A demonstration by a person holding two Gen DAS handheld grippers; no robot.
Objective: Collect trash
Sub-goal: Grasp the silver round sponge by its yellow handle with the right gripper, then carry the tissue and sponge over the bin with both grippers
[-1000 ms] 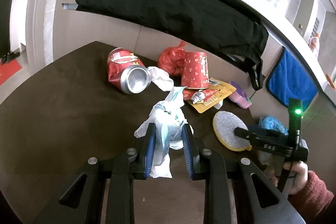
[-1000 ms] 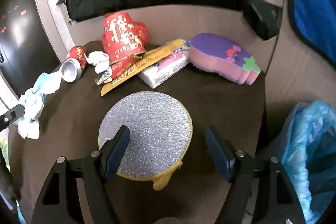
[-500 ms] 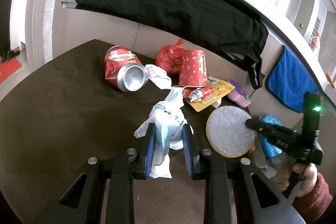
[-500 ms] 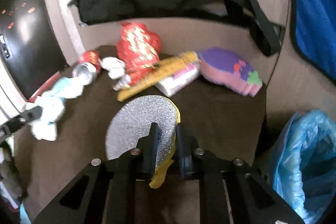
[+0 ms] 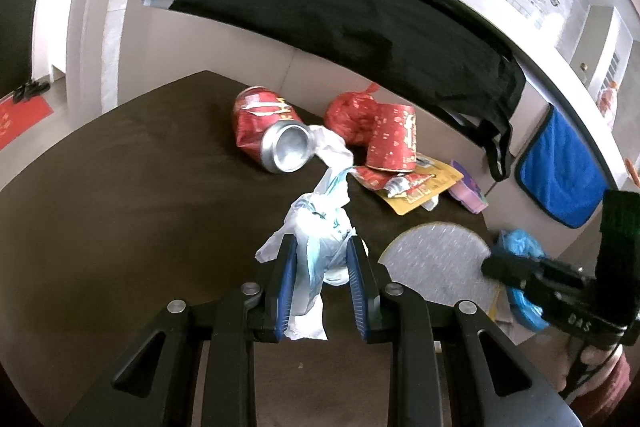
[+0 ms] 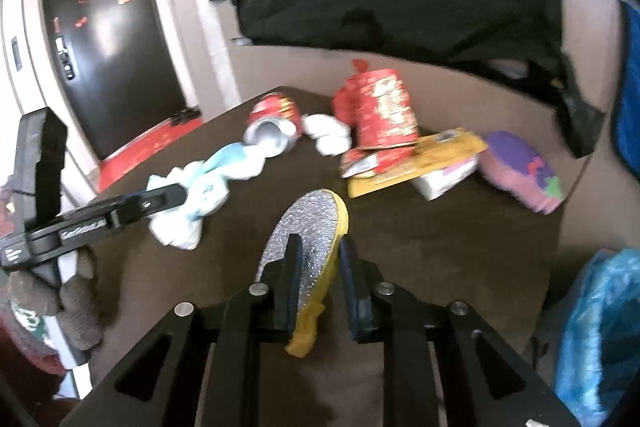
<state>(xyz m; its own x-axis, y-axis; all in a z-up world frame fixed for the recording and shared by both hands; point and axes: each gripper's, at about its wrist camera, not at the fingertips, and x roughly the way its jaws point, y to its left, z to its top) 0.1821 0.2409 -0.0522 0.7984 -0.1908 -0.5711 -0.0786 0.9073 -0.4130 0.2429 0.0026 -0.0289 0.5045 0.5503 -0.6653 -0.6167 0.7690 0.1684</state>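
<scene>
The dark brown bench (image 5: 100, 227) was the biggest thing there and it had plenty of rubbish left on it. Over its right edge hung a crinkly blue plastic trash bag (image 6: 600, 327), which looked like where everything was headed. Nothing I could see had gone in, so I'd say the job was only getting started.

The right hand-held gripper (image 6: 316, 279) was clamped on a round silver glitter pad with a yellow rim (image 6: 308, 239), tipped up on edge off the bench near its front edge; its jaws had just eased apart a touch after closing, but the pad sat between them. The left hand-held gripper (image 5: 322, 275) was pinching a crumpled white and pale blue plastic bag (image 5: 316, 239) over the middle of the bench.

Waiting along the far edge: an upside-down red paper cup (image 5: 394, 139), a dented red drink can (image 5: 272, 131) on its side, a flat yellow wrapper (image 5: 424, 187), a white tissue wad (image 5: 330, 147).
</scene>
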